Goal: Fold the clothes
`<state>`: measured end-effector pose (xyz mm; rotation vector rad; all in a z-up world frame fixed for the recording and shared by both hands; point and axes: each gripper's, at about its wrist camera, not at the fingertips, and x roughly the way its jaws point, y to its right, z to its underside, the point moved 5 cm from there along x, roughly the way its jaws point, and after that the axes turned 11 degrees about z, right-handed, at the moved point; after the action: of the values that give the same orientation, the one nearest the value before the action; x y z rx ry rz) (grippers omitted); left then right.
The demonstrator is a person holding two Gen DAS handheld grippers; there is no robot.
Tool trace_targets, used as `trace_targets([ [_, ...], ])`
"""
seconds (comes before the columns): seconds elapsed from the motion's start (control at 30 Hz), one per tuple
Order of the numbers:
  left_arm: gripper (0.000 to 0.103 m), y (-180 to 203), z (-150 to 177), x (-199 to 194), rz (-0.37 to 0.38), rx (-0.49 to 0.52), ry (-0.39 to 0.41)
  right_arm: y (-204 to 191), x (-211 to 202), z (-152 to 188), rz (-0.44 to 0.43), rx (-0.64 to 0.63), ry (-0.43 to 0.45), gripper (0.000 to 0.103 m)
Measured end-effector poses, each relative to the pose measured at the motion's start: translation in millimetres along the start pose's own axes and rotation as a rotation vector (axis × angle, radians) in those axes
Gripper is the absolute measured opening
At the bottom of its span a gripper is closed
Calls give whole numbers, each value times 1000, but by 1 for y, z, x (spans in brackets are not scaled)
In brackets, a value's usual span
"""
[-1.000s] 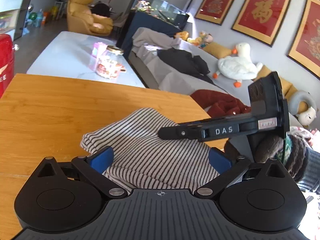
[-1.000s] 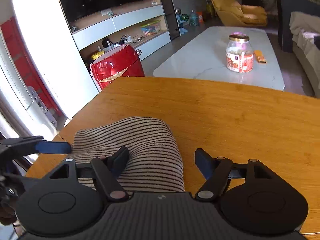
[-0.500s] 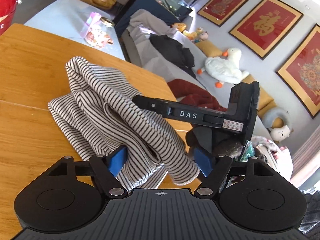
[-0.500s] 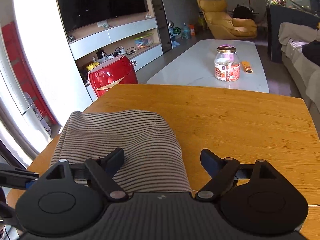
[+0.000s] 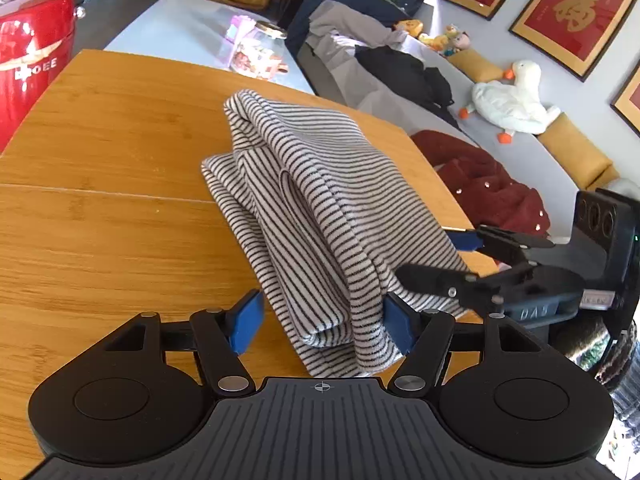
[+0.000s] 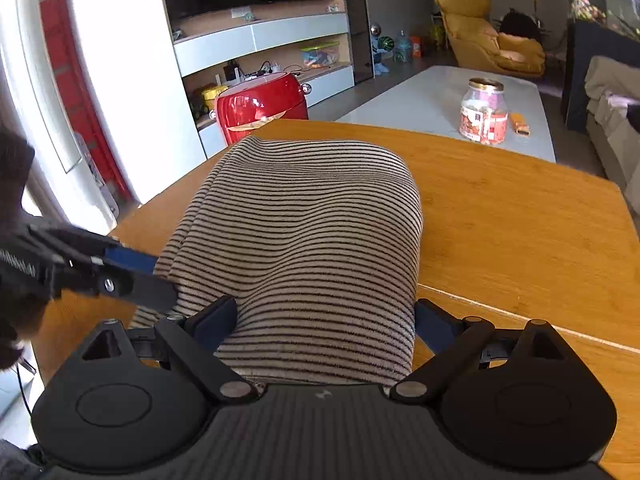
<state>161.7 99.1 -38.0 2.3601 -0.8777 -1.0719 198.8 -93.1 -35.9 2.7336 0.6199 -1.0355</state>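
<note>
Living room in daylight, grey sofa [image 5: 560,176] off to one side, red appliance [image 5: 28,52] off to the other, and up front a wooden table [image 5: 100,200]. Lying on it, toward its sofa-side edge: striped garment [image 5: 312,200], doubled over in soft layers, thick rolled folds showing along the top.

Now the left hand-held gripper [image 5: 320,320]: open, straddling the near end of the bundle. One blue pad [image 5: 394,326] pressed up against the cloth, the other standing clear with bare wood showing between. No pinch there.

Over to the right hand-held gripper [image 6: 326,320]: spread wide too, cloth filling the whole gap and mounding up ahead of it. Open by the look of it, not clamped.

Key relation: long axis of the garment running straight away from the left hand-held gripper, leaning a touch left, far end well out on the table. Right one coming in crosswise at that same near end, on the sofa side. Both level at the near end, neither clearly nearer; far end out of reach of both for the moment.

Could be a fold just laid down and let go, could be a bundle about to be taken up and doubled again. No telling from this alone.
</note>
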Motion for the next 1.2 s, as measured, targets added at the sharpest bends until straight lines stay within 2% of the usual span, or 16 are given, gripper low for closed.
trace_targets([
  [0.07, 71, 7, -8, -12, 24, 7, 32, -2, -5, -3, 5, -20, 12, 95],
  [0.2, 90, 25, -22, -21, 71, 26, 87, 6, -8, -11, -17, 17, 12, 95],
  [0.3, 90, 28, -19, -1, 31, 50, 44, 9, -3, -7, -10, 36, 0, 96],
  [0.37, 86, 23, -13, 10, 17, 43, 14, 4, -14, -7, 9, 4, 40, 96],
  [0.4, 78, 21, -11, 14, 13, 37, 5, 2, -20, -7, 19, -13, 60, 96],
  [0.5, 74, 12, -6, 21, 12, 14, -13, -6, -38, -7, 49, -64, 123, 96],
  [0.57, 73, 6, -9, 8, 41, -21, 20, -11, -50, -8, 70, -98, 164, 95],
  [0.67, 73, -13, -11, -15, 29, -81, 86, -41, -69, -4, 5, -170, 216, 95],
  [0.7, 73, -20, -11, -19, 19, -99, 99, -51, -67, 0, -32, -177, 203, 95],
  [0.8, 73, -40, -7, -26, 4, -172, 122, -82, -47, 17, -15, -295, 190, 95],
  [0.83, 72, -44, -6, -26, 12, -191, 121, -92, -40, 22, -8, -335, 185, 90],
  [0.9, 66, -44, -2, -25, 31, -190, 113, -97, -32, 23, 83, -429, 219, 61],
  [0.97, 60, -40, 0, -22, 51, -170, 101, -81, -36, 7, 54, -327, 203, 27],
  [1.03, 49, -37, 2, -16, 90, -163, 92, -58, -45, -14, -11, -165, 186, 14],
  [1.1, 30, -33, 4, -11, 129, -155, 82, -35, -55, -34, -66, -9, 177, 10],
  [1.2, 30, -18, 7, 4, 180, -113, 73, -31, -69, -60, -270, 160, 174, 10],
])
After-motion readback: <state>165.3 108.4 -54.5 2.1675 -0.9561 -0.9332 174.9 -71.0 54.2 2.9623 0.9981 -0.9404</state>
